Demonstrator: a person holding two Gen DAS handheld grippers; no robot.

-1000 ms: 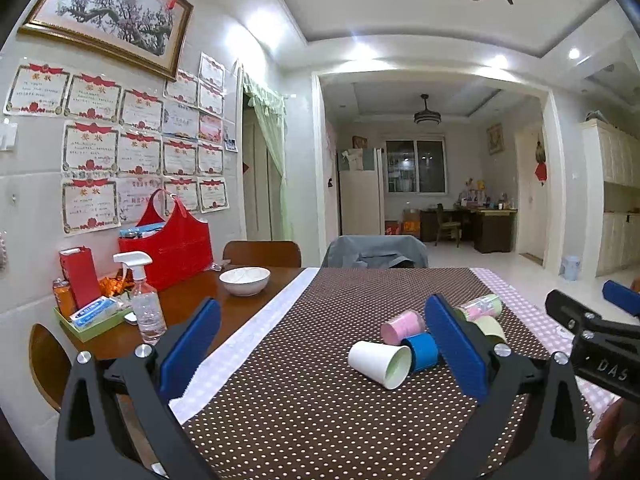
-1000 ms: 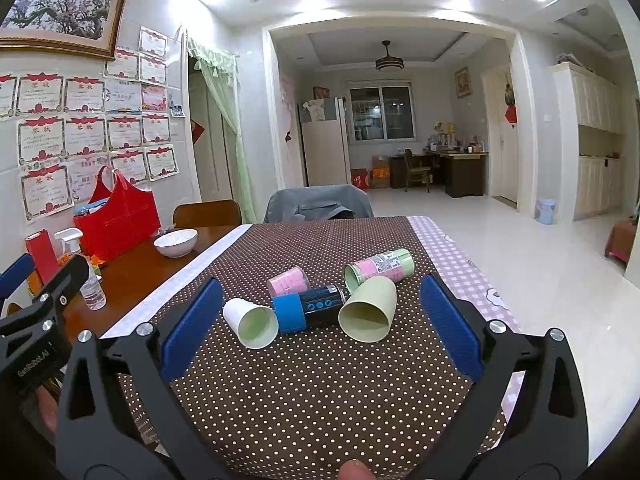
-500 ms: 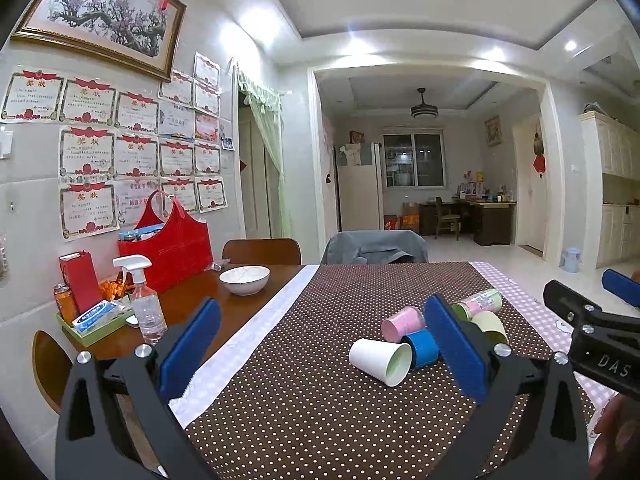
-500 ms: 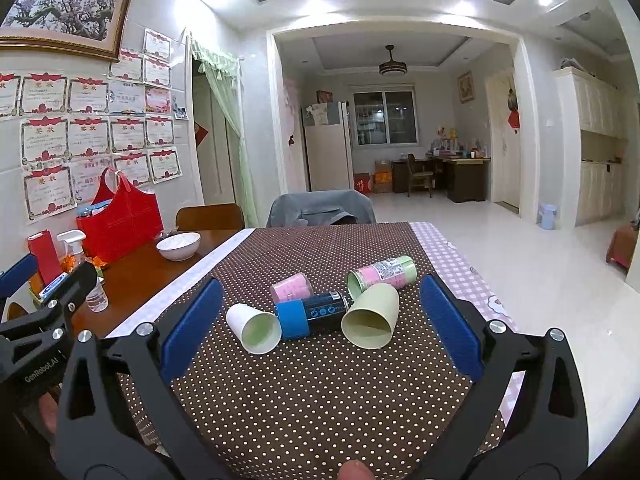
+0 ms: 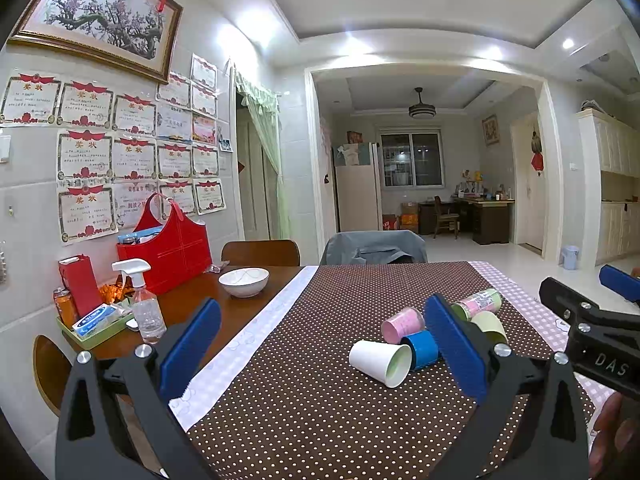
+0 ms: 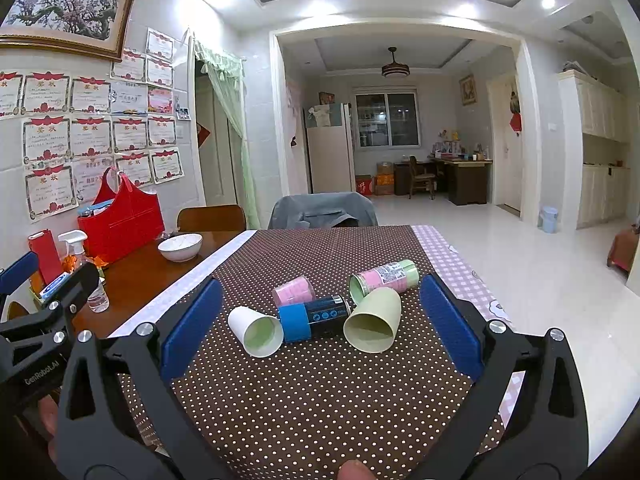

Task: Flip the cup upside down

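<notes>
Hovering short of toppled cups, right gripper and left gripper fingers spread, empty; next: close on pale green cup.

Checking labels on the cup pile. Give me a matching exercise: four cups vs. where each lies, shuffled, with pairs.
Things:
1. white cup
2. pink cup
3. pale green cup
4. blue-banded bottle

Places, in the right wrist view:
A. behind the bottle, mouth facing away
B. leftmost, mouth toward camera
C. centre, on its side
D. right of the bottle, mouth toward camera

Pairs: 1-B, 2-A, 3-D, 4-C
</notes>
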